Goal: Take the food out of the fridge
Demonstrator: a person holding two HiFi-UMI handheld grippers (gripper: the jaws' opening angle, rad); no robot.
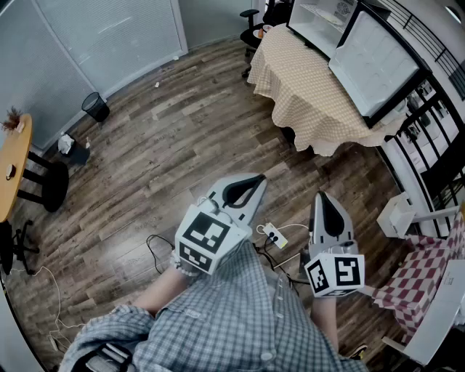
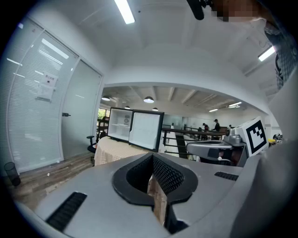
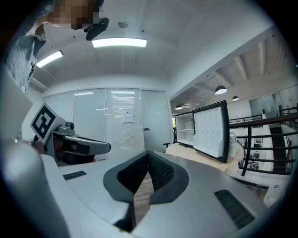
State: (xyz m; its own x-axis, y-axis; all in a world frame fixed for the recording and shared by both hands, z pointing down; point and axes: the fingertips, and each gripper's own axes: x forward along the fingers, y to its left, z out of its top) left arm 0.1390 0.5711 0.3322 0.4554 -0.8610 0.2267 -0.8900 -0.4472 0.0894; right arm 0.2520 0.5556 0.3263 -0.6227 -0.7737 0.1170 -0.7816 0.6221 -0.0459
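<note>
A small white fridge (image 1: 320, 20) stands on a cloth-covered table at the far right, its door (image 1: 374, 62) swung wide open. I cannot make out any food on its shelves from here. My left gripper (image 1: 251, 182) and right gripper (image 1: 325, 200) are held side by side over the wooden floor, well short of the table. Both are shut with nothing between the jaws. In the left gripper view, the fridge (image 2: 120, 123) lies beyond the closed left gripper (image 2: 152, 155). The right gripper view shows the fridge (image 3: 185, 130) to the right of the closed right gripper (image 3: 148, 152).
The table wears a beige checked cloth (image 1: 305, 80), with an office chair (image 1: 254, 33) behind it. A power strip (image 1: 274, 234) and cables lie on the floor by my grippers. A black railing (image 1: 429, 138) and red checked cloth (image 1: 421, 280) are at right; a bin (image 1: 95, 107) and stool (image 1: 51, 185) at left.
</note>
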